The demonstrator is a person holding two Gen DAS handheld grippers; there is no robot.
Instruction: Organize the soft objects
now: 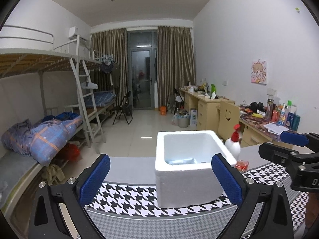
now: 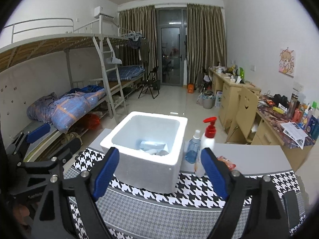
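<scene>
The left gripper [image 1: 160, 181] hangs with its jaws wide apart and nothing between them, the white foam box [image 1: 187, 171] straight ahead on the houndstooth table [image 1: 127, 197]. Inside the box lie the soft objects [image 2: 153, 147]: a pale blue pack and some rolled pieces. The right gripper [image 2: 161, 175] is likewise spread and empty, with the box ahead and slightly left and the pump bottle [image 2: 206, 145] just beside its right finger. Both grippers seem about equally near the box.
</scene>
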